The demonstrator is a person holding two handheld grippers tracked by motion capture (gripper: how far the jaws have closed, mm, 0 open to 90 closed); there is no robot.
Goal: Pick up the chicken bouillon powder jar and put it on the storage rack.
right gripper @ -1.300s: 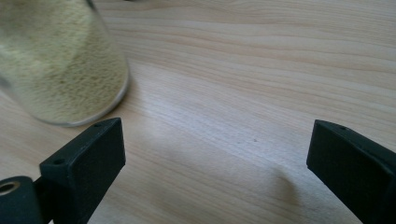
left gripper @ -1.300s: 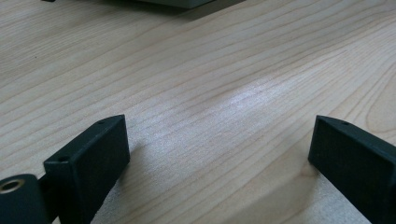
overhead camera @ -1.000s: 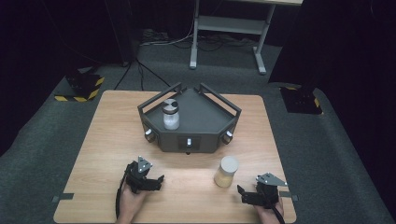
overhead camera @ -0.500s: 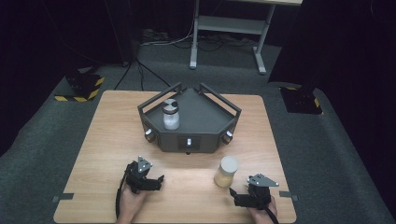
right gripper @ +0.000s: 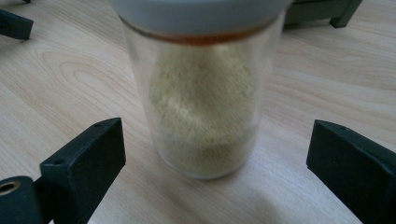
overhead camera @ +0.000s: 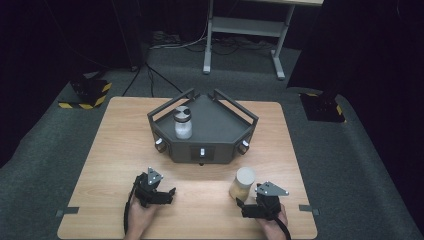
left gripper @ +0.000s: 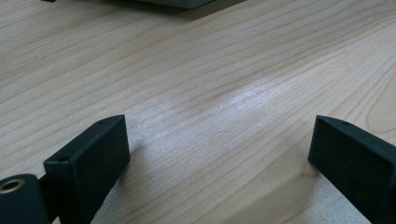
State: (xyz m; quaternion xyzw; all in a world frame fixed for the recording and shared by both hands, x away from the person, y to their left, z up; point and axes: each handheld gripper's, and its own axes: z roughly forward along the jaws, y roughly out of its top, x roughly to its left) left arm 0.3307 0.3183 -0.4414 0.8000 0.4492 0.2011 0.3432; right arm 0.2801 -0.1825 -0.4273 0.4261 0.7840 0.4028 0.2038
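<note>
Here, nearest the bottom edge of the high view, a person's two hands come in, cut off at the wrists by the frame. The right gripper [overhead camera: 241,206] points left toward a glass jar [overhead camera: 243,183] of pale yellow powder that stands upright on the wooden table [overhead camera: 110,150], just beside the gripper's tips. In the right gripper view the jaws stand wide apart, released, with the jar [right gripper: 205,93] ahead of them and not touched; its pale lid is cut off by the top edge, and the glass is slightly blurred. The left gripper [overhead camera: 167,194] lies low over the table's near left part, well apart from the jar. In the left gripper view its jaws are also spread and hold nothing, with bare wood grain between them; each jaw is partly cut off at the bottom.

Farther back, at the table's middle, sits a dark angular tray [overhead camera: 220,127] with raised rails. A second jar [overhead camera: 183,122], with a grey lid and whitish contents, stands upright inside its left part. Beyond the table, the floor is dark and hard to make out, apart from a grey metal stand [overhead camera: 245,25].
</note>
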